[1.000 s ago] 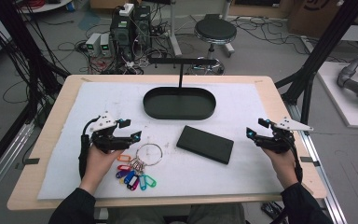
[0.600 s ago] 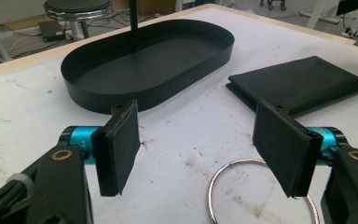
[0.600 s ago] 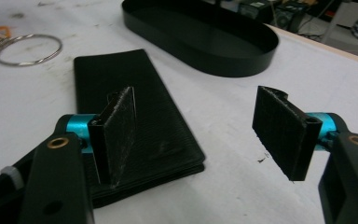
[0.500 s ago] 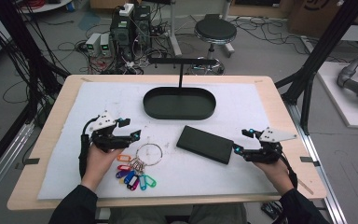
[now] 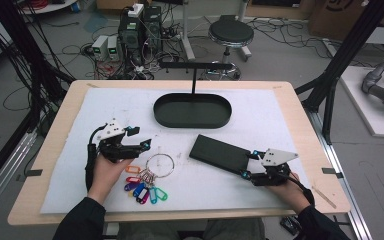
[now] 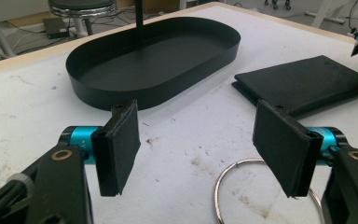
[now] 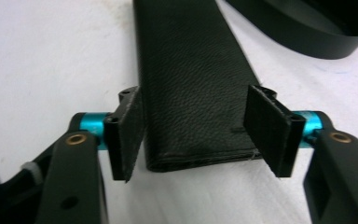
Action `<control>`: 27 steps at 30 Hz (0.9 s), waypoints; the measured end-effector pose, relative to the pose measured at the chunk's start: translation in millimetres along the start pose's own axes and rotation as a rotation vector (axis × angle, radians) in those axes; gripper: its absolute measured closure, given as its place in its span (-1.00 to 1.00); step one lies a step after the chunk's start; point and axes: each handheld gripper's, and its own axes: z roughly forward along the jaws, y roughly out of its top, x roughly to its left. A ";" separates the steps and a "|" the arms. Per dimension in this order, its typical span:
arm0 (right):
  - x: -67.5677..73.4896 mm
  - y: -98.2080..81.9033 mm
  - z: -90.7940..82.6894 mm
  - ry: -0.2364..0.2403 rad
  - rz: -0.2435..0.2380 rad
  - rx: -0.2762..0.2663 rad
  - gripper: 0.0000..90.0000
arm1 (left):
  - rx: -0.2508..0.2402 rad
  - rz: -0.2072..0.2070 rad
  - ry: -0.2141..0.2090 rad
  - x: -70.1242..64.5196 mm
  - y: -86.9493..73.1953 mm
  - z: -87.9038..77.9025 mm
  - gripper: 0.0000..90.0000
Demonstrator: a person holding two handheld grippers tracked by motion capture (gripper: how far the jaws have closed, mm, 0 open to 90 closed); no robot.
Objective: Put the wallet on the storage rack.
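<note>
While our right gripper [image 7: 193, 135] has its jaws closing either side of the black wallet's [image 7: 191, 79] near end without pressing it, our left gripper [image 6: 205, 154] hovers open above the table [image 6: 23, 107].

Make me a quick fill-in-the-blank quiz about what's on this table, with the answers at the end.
1. The right gripper has its jaws on either side of the short end of the black ____.
2. The oval tray on the table is coloured ____.
3. The coloured tags hang from a metal ____.
4. The left gripper has its jaws ____.

Missing words: wallet; black; ring; open
</note>
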 end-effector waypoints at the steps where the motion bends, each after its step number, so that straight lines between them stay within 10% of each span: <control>1: 1.8 -0.4 1.0 0.003 -0.011 0.011 -0.07 | 0.002 -0.002 -0.002 0.0 -0.1 0.2 -0.30; 14: 18.0 -7.3 13.7 -0.057 -0.225 0.073 0.15 | 0.017 0.001 -0.007 -1.9 -0.2 2.2 -0.30; 27: 8.7 3.3 6.4 0.022 -0.159 0.052 0.78 | -0.003 -0.007 -0.017 -5.0 0.1 1.5 -0.30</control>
